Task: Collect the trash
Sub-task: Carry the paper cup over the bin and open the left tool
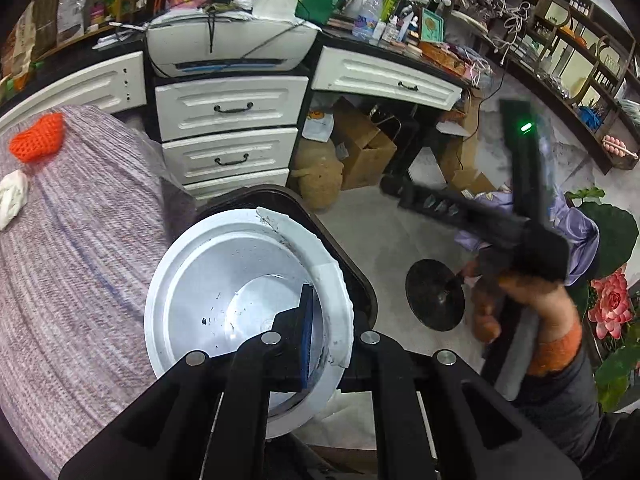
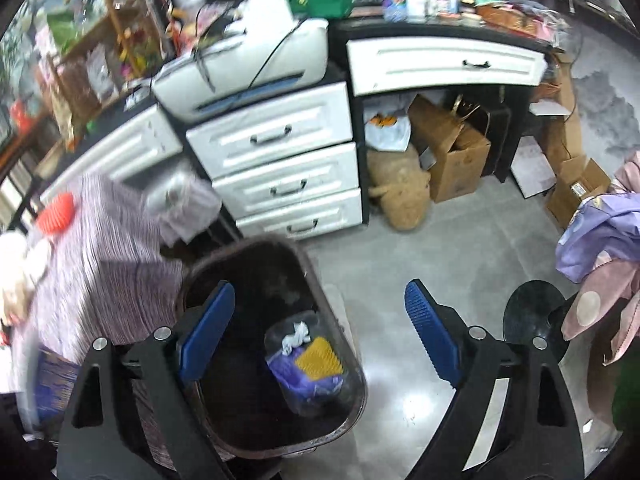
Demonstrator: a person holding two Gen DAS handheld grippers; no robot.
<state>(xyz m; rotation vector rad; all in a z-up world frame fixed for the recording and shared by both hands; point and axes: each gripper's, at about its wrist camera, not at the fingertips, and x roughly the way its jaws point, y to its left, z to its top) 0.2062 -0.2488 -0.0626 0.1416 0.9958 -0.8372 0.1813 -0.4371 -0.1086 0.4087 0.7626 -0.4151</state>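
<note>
My left gripper (image 1: pixel 320 344) is shut on the rim of a white disposable bowl (image 1: pixel 224 296) and holds it, opening toward the camera, above the dark trash bin (image 1: pixel 320 220). In the right wrist view the bin (image 2: pixel 208 264) stands on the floor and holds a clear plastic container with a yellow pad, purple wrapper and white tissue (image 2: pixel 308 360). My right gripper (image 2: pixel 320 328) is open and empty above the bin; it also shows in the left wrist view (image 1: pixel 480 216), at the right. An orange knitted piece (image 1: pixel 38 138) and white tissue (image 1: pixel 12 196) lie on the striped cloth.
A table with striped purple cloth (image 1: pixel 72 260) is left of the bin. White drawers (image 1: pixel 228 136) and a printer (image 1: pixel 224 48) stand behind. Cardboard boxes (image 2: pixel 448 148) and a sack sit under the desk. A black round stand base (image 2: pixel 536 320) and purple clothes (image 2: pixel 600 232) are at right.
</note>
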